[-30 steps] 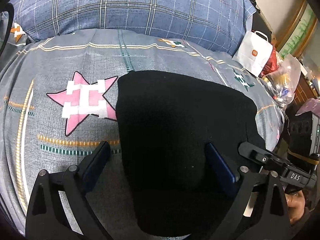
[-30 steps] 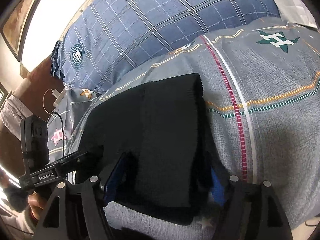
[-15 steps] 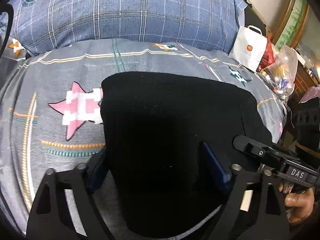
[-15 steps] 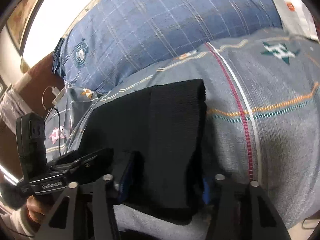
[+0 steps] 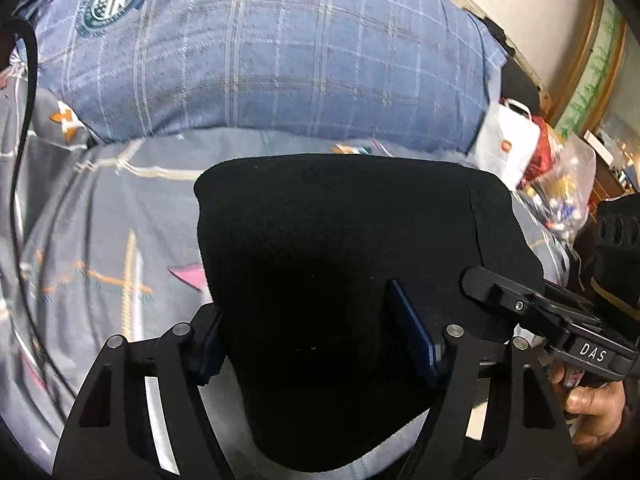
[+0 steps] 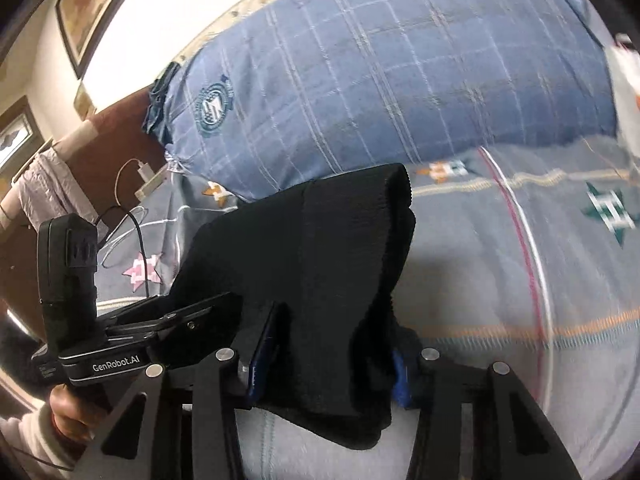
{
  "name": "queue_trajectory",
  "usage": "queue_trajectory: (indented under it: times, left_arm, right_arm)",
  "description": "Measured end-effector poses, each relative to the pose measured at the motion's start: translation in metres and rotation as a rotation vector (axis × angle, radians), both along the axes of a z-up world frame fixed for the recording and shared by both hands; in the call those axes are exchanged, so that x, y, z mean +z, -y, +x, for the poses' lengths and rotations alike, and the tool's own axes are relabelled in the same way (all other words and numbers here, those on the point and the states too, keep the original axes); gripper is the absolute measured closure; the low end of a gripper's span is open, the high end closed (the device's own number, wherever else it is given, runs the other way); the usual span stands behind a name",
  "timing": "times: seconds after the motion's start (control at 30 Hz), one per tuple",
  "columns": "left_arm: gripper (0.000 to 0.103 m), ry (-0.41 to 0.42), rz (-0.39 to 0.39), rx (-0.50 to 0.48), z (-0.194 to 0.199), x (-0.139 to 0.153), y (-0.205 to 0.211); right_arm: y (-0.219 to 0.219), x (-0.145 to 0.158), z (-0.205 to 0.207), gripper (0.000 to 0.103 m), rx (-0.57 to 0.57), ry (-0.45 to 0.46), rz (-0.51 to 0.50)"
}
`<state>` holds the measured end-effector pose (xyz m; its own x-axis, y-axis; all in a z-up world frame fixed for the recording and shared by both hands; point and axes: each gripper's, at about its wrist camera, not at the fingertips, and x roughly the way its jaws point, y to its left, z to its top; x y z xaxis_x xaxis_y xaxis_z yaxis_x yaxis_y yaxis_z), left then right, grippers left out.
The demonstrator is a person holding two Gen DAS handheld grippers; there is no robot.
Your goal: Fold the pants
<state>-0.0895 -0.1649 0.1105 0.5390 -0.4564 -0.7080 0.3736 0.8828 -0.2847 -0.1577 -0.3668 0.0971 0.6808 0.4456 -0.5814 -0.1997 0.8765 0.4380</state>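
Pants: one pair of black knit pants [image 5: 352, 264], folded into a thick bundle, lying on the bed between the two tools, ribbed band [image 6: 360, 208] along its right end.
Bed: one, under a grey bedsheet printed with stars and stripes [image 5: 100, 248].
Pillow: one large blue plaid pillow [image 5: 256, 60] behind the pants, a round crest on it.
Bags: one white paper shopping bag [image 5: 508, 144], one clear plastic bag of small items [image 5: 564, 188], both beyond the bed's right edge.
Left hand-held gripper [image 5: 316, 340]: jaws spread wide, one finger on each side of the bundle's near edge; whether they press the cloth, I cannot tell.
Right hand-held gripper [image 6: 332, 364]: jaws fairly wide, the ribbed end of the pants bunched between the blue pads [image 6: 262, 356] and lifted off the sheet.
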Motion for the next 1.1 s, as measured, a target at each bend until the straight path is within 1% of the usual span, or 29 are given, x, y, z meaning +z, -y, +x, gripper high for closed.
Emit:
queue_trajectory:
  times: [0.1,0.2,0.27,0.33,0.37,0.43,0.47,0.5,0.53,0.57,0.63,0.7,0.73,0.77,0.83,0.9,0.97,1.0,1.03,1.1]
  left_arm:
    - [0.029,0.014,0.011,0.025,0.016,0.006,-0.011]
    - [0.029,0.022,0.027,0.049,0.038,0.007,-0.023]
    - [0.029,0.015,0.040,0.068,0.053,0.001,-0.029]
    - [0.029,-0.016,0.049,0.086,0.072,-0.011,-0.036]
    - [0.029,-0.045,0.056,0.103,0.084,-0.022,-0.041]
    - [0.029,-0.088,0.086,0.128,0.097,-0.041,-0.046]
    - [0.029,-0.108,0.106,0.142,0.104,-0.054,-0.050]
    - [0.026,-0.113,0.096,0.139,0.106,-0.058,-0.052]
    - [0.024,-0.114,0.069,0.134,0.107,-0.061,-0.056]
    - [0.024,-0.114,0.062,0.136,0.107,-0.060,-0.059]
    - [0.024,-0.100,0.081,0.134,0.104,-0.054,-0.060]
    - [0.024,-0.073,0.108,0.138,0.100,-0.044,-0.058]
    - [0.024,-0.045,0.121,0.139,0.097,-0.036,-0.057]
    - [0.024,-0.021,0.126,0.140,0.095,-0.030,-0.056]
    - [0.024,0.008,0.140,0.145,0.094,-0.021,-0.052]
    - [0.024,0.040,0.154,0.157,0.093,-0.014,-0.048]
    - [0.024,0.051,0.164,0.162,0.096,-0.014,-0.044]
    - [0.024,0.048,0.183,0.162,0.098,-0.018,-0.040]
    - [0.024,0.039,0.214,0.161,0.102,-0.025,-0.036]
    - [0.024,0.018,0.269,0.161,0.109,-0.039,-0.031]
  right_arm:
    - [-0.014,0.009,0.024,0.057,0.034,0.023,-0.022]
    - [-0.025,0.009,0.052,0.057,0.056,0.024,-0.026]
    - [-0.029,0.004,0.070,0.057,0.068,0.012,-0.015]
    - [-0.037,-0.007,0.097,0.057,0.091,-0.019,-0.021]
    - [-0.040,-0.011,0.104,0.057,0.097,-0.031,-0.028]
    - [-0.049,-0.033,0.128,0.056,0.111,-0.094,-0.052]
    - [-0.051,-0.043,0.135,0.056,0.106,-0.120,-0.082]
    - [-0.053,-0.050,0.139,0.055,0.096,-0.136,-0.110]
    - [-0.051,-0.053,0.139,0.054,0.092,-0.136,-0.114]
    - [-0.047,-0.054,0.136,0.053,0.093,-0.124,-0.095]
    - [-0.040,-0.050,0.129,0.052,0.086,-0.123,-0.101]
    - [-0.035,-0.037,0.119,0.052,0.065,-0.106,-0.136]
    - [-0.035,-0.032,0.117,0.052,0.057,-0.094,-0.151]
    - [-0.036,-0.021,0.111,0.052,0.051,-0.063,-0.179]
    - [-0.043,-0.006,0.105,0.052,0.075,-0.018,-0.193]
    - [-0.054,0.001,0.103,0.052,0.112,-0.009,-0.201]
    - [-0.070,0.002,0.105,0.054,0.165,-0.005,-0.222]
    - [-0.078,-0.002,0.105,0.054,0.194,0.000,-0.246]
    - [-0.082,-0.007,0.105,0.054,0.201,-0.005,-0.260]
    - [-0.083,-0.028,0.111,0.056,0.190,-0.046,-0.286]
